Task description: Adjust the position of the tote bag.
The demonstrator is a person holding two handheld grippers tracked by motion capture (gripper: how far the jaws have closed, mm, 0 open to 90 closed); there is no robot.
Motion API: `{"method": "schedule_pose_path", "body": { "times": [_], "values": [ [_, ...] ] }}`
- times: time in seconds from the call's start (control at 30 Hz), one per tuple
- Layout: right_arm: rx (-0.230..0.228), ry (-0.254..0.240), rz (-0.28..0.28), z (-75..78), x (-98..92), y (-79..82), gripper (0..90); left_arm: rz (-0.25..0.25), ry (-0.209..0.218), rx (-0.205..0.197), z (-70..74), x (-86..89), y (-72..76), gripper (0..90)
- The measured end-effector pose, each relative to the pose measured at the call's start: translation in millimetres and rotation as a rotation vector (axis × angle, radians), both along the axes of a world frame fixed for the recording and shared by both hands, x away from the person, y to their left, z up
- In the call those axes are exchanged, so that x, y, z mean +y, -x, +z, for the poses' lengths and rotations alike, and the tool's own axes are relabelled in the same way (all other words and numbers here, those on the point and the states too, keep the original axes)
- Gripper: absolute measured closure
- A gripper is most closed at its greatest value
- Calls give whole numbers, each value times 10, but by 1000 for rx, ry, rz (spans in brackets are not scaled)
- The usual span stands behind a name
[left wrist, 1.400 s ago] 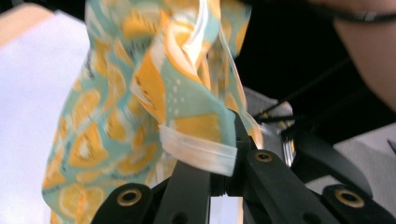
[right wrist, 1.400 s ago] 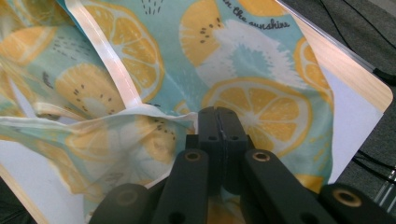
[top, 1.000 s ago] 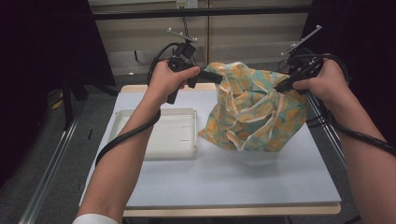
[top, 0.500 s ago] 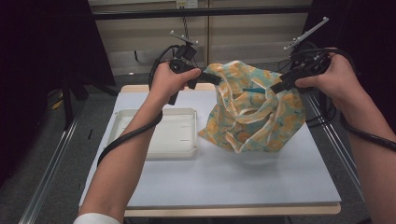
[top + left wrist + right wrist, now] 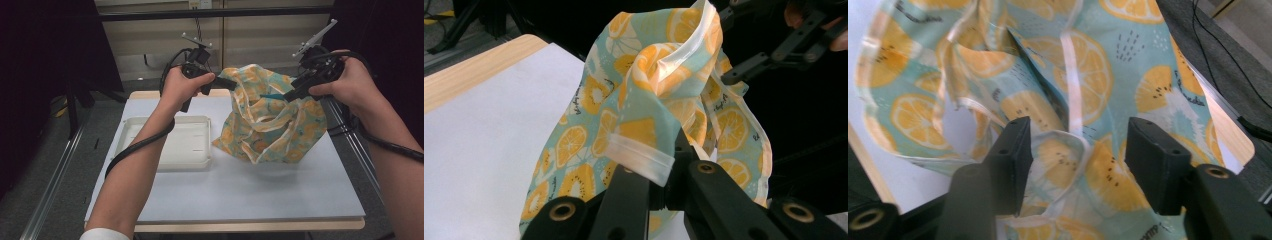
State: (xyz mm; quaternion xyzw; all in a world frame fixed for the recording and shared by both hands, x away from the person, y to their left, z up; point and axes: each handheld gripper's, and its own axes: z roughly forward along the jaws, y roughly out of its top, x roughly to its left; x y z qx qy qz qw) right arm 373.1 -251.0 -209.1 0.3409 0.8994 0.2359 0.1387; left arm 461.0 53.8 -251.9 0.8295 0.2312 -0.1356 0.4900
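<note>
Above white table (image 5: 280, 195), soft citrus-print cloth (image 5: 272, 125), left gripper (image 5: 227, 84) jaws clamping hem, right gripper (image 5: 290, 96) jaws apart, just narrowing, cloth betw. them

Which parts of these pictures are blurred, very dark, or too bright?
High view: dark surroundings, evenly lit table. Left gripper view: pale cloth hem glares, background black. Right gripper view: the cloth looks soft and washed out at upper left, the jaws sharper.

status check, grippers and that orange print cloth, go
Left gripper shut on cloth hem, holding it up. Right gripper jaws apart, just closing a bit, cloth between, not pinched. White tray beside the cloth, untouched.
</note>
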Motion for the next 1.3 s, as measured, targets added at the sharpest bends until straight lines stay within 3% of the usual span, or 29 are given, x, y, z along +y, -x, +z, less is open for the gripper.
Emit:
{"method": "schedule_pose_path", "body": {
  "times": [0.1,0.2,0.27,0.37,0.6,0.77,1.0,1.03,1.1,1.13,1.2,1.27,1.3],
  "values": [
    [20,4,1,-51,-6,-20,564,9,3,-2,-4,10,-15,900],
    [33,9,-8,-78,-25,-34,719,14,22,6,-12,13,-25,899],
    [42,-17,-31,-74,-41,-36,813,5,11,-3,-8,25,-42,899],
    [51,-50,-63,-44,-93,-44,879,12,19,4,-11,48,-67,899],
    [31,-100,-160,6,-271,-73,900,38,20,11,-52,115,-147,894],
    [-9,-157,-241,-9,-405,-113,900,57,23,18,-89,140,-194,891],
    [-5,-126,-296,-132,-524,-178,900,98,-11,35,-235,197,-265,894],
    [1,-120,-293,-158,-534,-186,900,100,-29,30,-266,206,-274,894],
    [16,-111,-296,-210,-537,-196,900,104,-26,41,-326,204,-273,892],
    [26,-105,-296,-243,-527,-200,900,105,-48,34,-335,209,-272,890],
    [34,-97,-285,-283,-508,-204,900,90,-45,39,-386,200,-256,885],
    [47,-85,-273,-320,-474,-207,900,80,-58,42,-407,190,-235,853],
    [48,-78,-264,-331,-459,-207,900,76,-85,24,-407,191,-224,821]
  ]
}}
